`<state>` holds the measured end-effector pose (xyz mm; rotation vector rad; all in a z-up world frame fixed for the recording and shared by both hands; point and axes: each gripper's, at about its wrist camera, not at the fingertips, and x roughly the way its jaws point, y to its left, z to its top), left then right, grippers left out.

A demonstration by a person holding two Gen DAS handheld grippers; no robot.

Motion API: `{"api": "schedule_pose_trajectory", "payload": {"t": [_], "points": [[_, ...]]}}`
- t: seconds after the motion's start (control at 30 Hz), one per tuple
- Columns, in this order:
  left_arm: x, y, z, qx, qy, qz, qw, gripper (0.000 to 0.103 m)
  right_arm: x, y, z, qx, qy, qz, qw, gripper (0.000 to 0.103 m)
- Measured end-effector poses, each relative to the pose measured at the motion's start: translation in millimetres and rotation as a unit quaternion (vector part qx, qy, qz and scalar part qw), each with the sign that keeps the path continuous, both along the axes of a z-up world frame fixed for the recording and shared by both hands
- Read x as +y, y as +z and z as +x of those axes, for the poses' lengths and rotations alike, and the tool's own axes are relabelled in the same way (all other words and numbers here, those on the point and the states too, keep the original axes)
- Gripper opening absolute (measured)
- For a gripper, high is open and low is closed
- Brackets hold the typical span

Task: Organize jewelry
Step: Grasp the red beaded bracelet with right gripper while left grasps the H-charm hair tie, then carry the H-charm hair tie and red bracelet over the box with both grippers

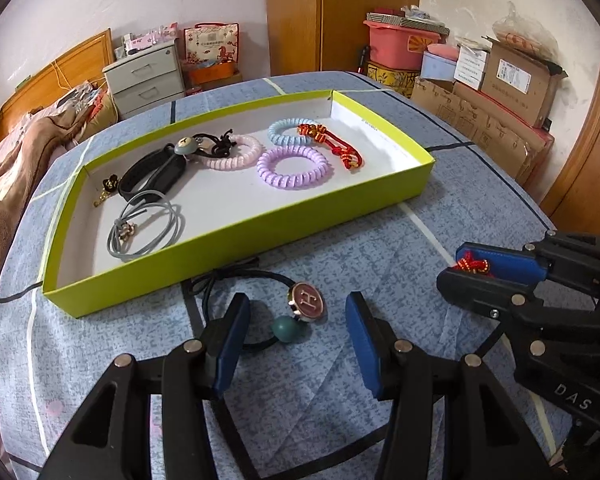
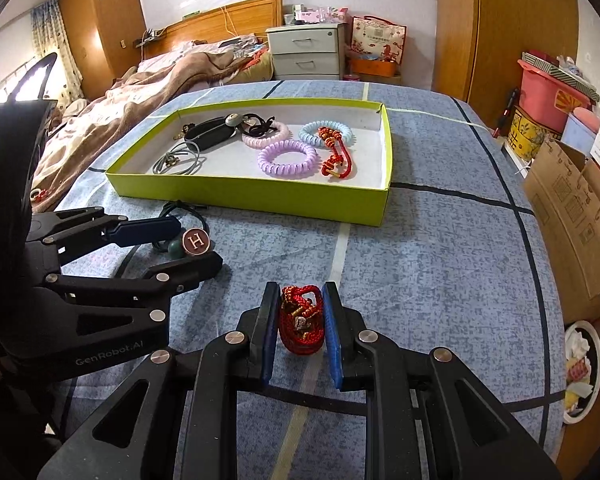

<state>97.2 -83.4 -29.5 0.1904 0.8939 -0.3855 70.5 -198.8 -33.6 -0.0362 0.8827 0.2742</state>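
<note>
A black hair tie with a round red "H" charm (image 1: pixel 308 300) and a green bead (image 1: pixel 286 330) lies on the blue cloth in front of the lime-green tray (image 1: pixel 236 236). My left gripper (image 1: pixel 296 308) stands open around the charm, its pads clear of it on both sides. From the right wrist view, the left gripper (image 2: pixel 196 242) brackets the H charm (image 2: pixel 196 241). My right gripper (image 2: pixel 301 296) is shut on a bunched red braided bracelet (image 2: pixel 300 328) just above the cloth. The left wrist view shows the right gripper (image 1: pixel 454 266) at the right with the red bracelet (image 1: pixel 474 265) between its pads.
The tray (image 2: pixel 260 198) holds a purple coil tie (image 1: pixel 294 168), a pink one (image 1: pixel 236 152), a blue one (image 1: pixel 288 132), a red cord bracelet (image 1: pixel 332 142), a black band (image 1: pixel 156 172) and grey elastics (image 1: pixel 148 228). Cardboard boxes (image 2: pixel 572 216) stand off the right side.
</note>
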Motion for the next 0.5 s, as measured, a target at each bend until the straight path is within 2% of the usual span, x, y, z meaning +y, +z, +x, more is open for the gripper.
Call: {"api": "schedule_pose_trajectory", "payload": {"t": [0.03,0.17,0.2,0.27,0.5], "points": [[-0.4,0.2,-0.1,0.001,-0.004,-0.002,1.0000,0.047,-0.4,0.0,0.2,0.000,0.000,0.000,1.000,0.022],[-3.9,1.6,-2.1,0.000,-0.013,-0.004,0.9999,0.020,-0.1,-0.2,0.4,0.001,0.001,-0.001,1.000,0.022],[-3.3,1.9,-1.6,0.000,-0.012,-0.006,0.9999,0.018,-0.4,-0.2,0.4,0.001,0.001,0.000,1.000,0.022],[-0.7,2.2,-0.9,0.002,-0.010,-0.010,0.9999,0.015,-0.1,-0.2,0.6,0.000,0.000,-0.001,1.000,0.022],[4.2,3.1,-2.5,0.006,-0.007,-0.020,0.9998,0.014,-1.6,1.4,-0.2,-0.004,-0.007,-0.005,1.000,0.022]]}}
